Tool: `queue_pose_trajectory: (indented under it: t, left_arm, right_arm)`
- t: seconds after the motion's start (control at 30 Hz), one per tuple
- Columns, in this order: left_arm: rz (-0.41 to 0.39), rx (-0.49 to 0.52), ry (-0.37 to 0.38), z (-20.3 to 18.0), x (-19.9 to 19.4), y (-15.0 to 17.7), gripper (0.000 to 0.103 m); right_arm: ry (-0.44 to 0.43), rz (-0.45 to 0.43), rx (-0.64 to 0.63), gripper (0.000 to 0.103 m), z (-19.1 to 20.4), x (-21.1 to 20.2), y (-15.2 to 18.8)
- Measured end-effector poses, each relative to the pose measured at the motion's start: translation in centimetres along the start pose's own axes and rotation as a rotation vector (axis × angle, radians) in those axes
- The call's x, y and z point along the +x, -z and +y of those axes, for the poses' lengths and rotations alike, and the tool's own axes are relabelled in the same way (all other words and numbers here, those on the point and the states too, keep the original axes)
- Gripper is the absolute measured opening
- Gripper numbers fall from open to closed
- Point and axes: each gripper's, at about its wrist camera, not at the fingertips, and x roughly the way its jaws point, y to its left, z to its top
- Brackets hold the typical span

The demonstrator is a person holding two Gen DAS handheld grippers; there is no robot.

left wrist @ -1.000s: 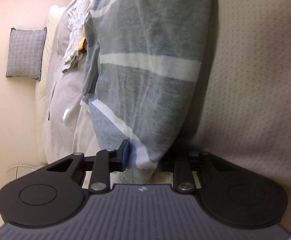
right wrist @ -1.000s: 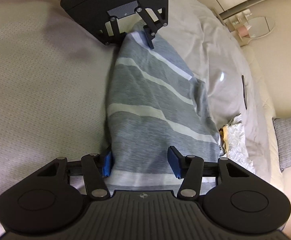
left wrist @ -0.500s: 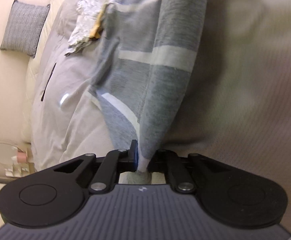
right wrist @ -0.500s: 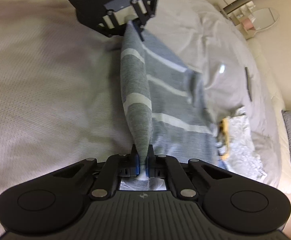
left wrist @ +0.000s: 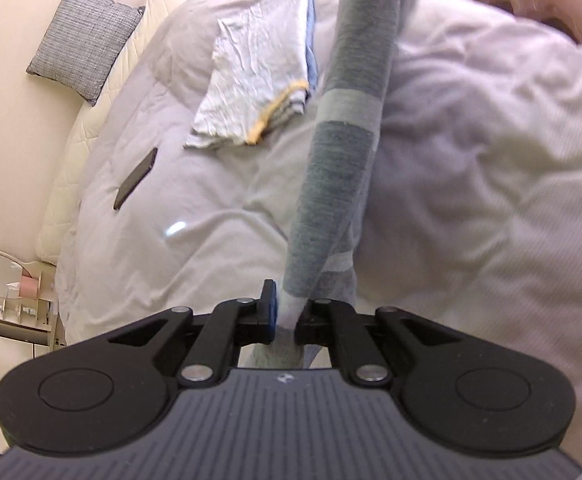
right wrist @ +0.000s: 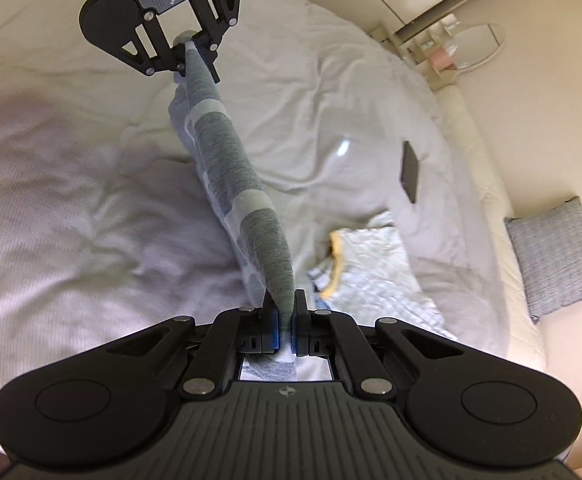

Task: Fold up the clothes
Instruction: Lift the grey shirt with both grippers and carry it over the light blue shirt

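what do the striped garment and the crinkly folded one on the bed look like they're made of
Striped garment: looks like soft heathered knit, probably cotton jersey, matte; it drapes limply between the two grippers.
Folded garment: thin, light woven cloth, perhaps cotton gauze, with fine crinkles all over and a yellow trim; the fibre is uncertain.

Garment (left wrist: 343, 140) grey, pale stripes; folded cloth (left wrist: 259, 76) white, yellow edge; cushion (left wrist: 83, 40) grey weave.

A rumpled pale duvet (left wrist: 219, 216) covers the bed, bearing folded clothes (left wrist: 259, 80) and a dark phone (left wrist: 135, 179).
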Motion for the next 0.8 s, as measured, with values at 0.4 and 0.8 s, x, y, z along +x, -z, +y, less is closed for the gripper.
queue_pose_trajectory:
  t: [0.4,0.8]
  left_arm:
    - [-0.03,0.019,0.01,4.2,-3.7,-8.2,0.005]
    - [0.049,-0.064,-0.086,14.4,6.2,-20.9,0.005]
  right_arm:
    - [-0.01,-0.031,0.053,0.002,-6.4,-6.0,3.6]
    - [0.009,-0.126,0.028,0.002,-21.8,1.9,9.8]
